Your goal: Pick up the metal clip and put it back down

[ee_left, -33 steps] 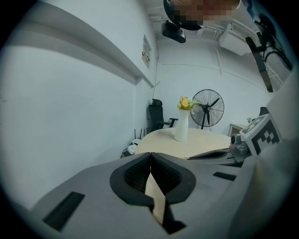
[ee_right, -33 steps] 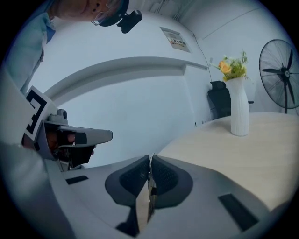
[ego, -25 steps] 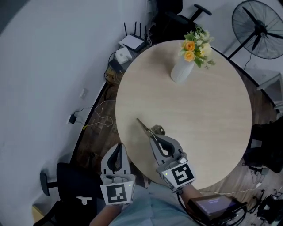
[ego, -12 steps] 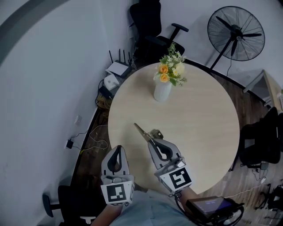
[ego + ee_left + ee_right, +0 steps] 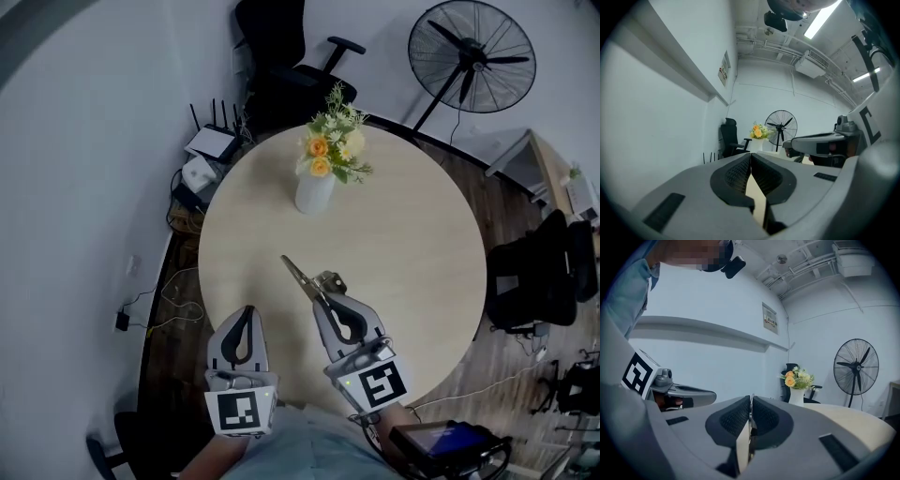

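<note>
Right hand-held gripper point(image 5: 327, 284) tight on clip point(image 5: 297, 272)

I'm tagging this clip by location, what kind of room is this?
Probably an office: a black office chair, a white router with black antennas and a black pedestal fan stand around the round pale wooden table.

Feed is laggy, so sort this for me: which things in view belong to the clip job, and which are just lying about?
Job: metal clip, clamped in the right gripper; round table below it.
Lying about: left gripper, shut and empty; vase of flowers; standing fan; office chair; router.
</note>
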A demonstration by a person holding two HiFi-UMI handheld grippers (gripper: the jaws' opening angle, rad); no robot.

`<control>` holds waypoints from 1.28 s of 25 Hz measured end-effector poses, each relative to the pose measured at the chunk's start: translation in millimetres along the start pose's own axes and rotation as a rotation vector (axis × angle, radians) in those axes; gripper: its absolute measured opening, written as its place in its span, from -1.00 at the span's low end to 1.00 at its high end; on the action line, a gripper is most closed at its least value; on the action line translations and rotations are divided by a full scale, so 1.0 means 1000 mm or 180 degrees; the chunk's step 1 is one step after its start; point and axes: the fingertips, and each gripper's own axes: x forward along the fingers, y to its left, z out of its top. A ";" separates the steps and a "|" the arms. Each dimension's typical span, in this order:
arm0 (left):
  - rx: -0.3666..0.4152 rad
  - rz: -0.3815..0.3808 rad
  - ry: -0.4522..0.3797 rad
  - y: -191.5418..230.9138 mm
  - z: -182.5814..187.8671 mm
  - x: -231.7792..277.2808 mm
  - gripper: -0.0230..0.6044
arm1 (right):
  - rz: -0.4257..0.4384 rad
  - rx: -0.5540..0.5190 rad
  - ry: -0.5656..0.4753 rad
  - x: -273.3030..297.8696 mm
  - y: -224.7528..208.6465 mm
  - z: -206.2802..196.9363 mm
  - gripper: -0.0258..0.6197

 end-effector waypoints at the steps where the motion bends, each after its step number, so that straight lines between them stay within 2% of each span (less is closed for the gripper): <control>1: -0.0003 -0.0043 0.0003 -0.006 0.001 0.004 -0.86 | -0.0035 0.0008 -0.0067 -0.001 -0.007 0.000 -0.76; 6: 0.0100 -0.0142 0.0047 -0.037 -0.002 0.022 -0.86 | -0.0170 0.0079 -0.0122 -0.017 -0.045 -0.009 -0.76; 10: 0.0223 -0.0212 0.0182 -0.068 -0.014 0.028 -0.86 | -0.0257 0.0171 -0.0132 -0.035 -0.077 -0.017 -0.76; 18: 0.0191 -0.0319 0.0179 -0.142 -0.017 0.046 -0.86 | -0.0481 0.0197 -0.0127 -0.087 -0.150 -0.031 -0.76; 21: 0.0269 -0.0367 0.0213 -0.165 -0.022 0.054 -0.86 | -0.0564 0.0206 -0.0017 -0.105 -0.176 -0.040 -0.76; 32: 0.0322 -0.0601 0.0355 -0.257 -0.041 0.083 -0.86 | -0.0858 0.0386 0.0063 -0.175 -0.262 -0.087 -0.76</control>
